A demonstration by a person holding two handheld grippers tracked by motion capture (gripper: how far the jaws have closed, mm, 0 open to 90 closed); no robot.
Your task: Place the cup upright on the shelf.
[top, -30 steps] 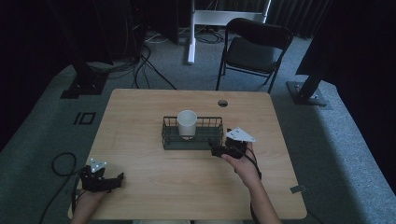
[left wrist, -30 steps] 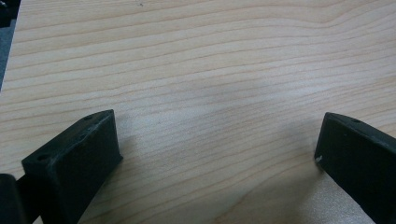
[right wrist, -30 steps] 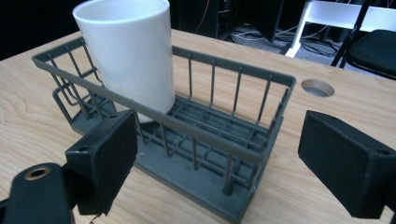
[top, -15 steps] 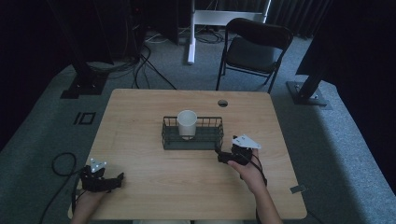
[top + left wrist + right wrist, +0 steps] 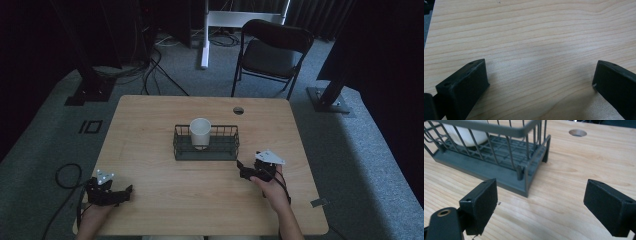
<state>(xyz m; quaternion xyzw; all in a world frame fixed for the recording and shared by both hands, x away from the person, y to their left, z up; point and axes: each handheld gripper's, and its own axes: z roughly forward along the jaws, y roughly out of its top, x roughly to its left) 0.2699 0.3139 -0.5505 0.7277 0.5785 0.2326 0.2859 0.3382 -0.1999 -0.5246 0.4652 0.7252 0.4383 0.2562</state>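
Left gripper sits well left of the wire basket, jaws wide, empty. White cup stands upright inside the basket, left of centre. We judge it light, rigid, smooth; grip the rim. Right gripper just right of the basket, jaws wide.

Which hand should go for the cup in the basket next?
Right, probably. The right tongs sit open by the basket corner, facing it, with the cup just inside. The left tongs are open too, but down at the table near edge, far off.
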